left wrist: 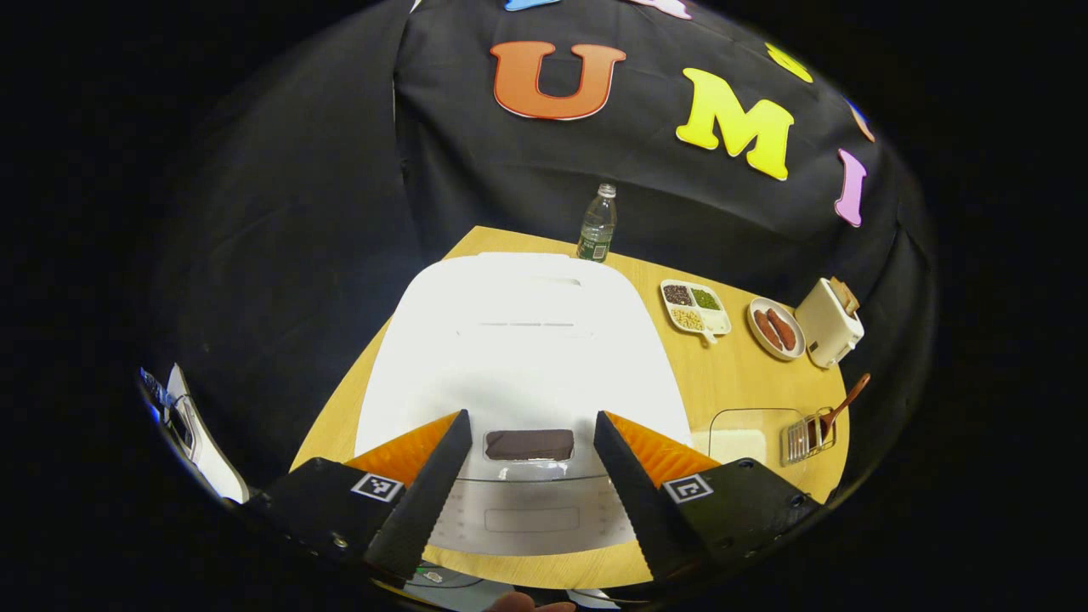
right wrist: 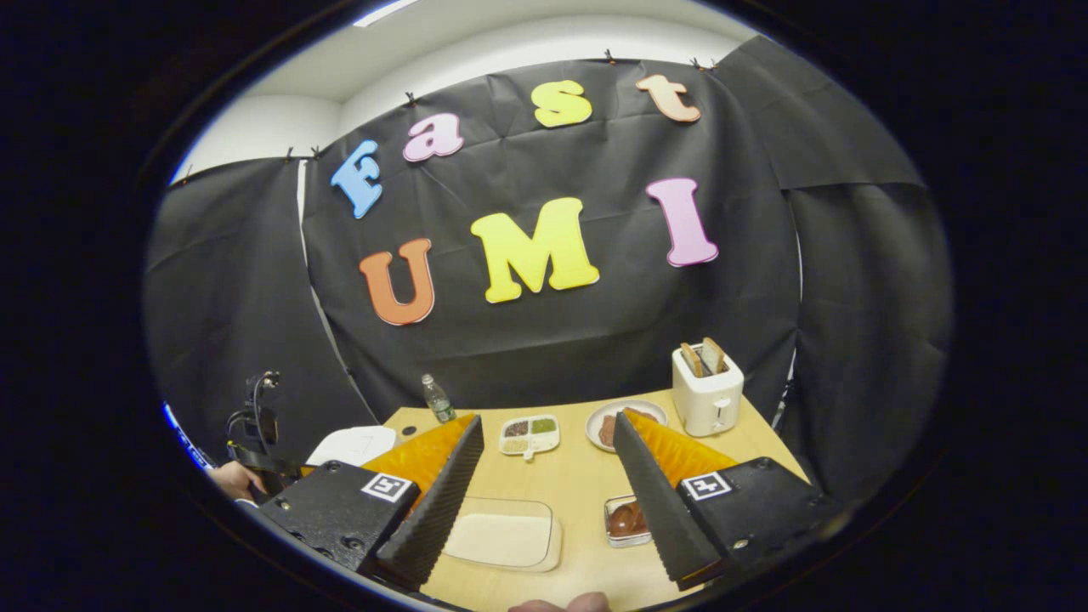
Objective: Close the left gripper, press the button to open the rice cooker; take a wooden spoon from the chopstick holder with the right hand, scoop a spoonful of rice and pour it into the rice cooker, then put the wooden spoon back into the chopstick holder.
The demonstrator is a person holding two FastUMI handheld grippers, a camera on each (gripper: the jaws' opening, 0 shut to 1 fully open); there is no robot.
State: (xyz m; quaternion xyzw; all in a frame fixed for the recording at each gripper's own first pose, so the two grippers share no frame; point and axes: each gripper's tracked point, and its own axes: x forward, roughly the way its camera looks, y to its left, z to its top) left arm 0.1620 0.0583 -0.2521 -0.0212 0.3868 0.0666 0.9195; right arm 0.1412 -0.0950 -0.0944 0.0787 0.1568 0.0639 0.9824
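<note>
The white rice cooker (left wrist: 518, 357) stands with its lid down and a dark button (left wrist: 529, 444) at its front. My left gripper (left wrist: 531, 422) hovers open just over that button, one finger on each side, touching nothing. At the right, a wire chopstick holder (left wrist: 807, 435) holds a wooden spoon (left wrist: 846, 404), beside a clear container of rice (left wrist: 738, 438). In the right gripper view, my right gripper (right wrist: 547, 421) is open and empty above the table, with the rice container (right wrist: 501, 534) and the chopstick holder (right wrist: 627, 518) below it. The cooker (right wrist: 353, 444) lies far left.
On the wooden table (left wrist: 748, 374) stand a water bottle (left wrist: 597, 223), a divided dish of grains (left wrist: 695, 308), a plate of sausages (left wrist: 775, 328) and a toaster (left wrist: 829, 321) with bread. A hand (right wrist: 234, 478) holds the other gripper at far left.
</note>
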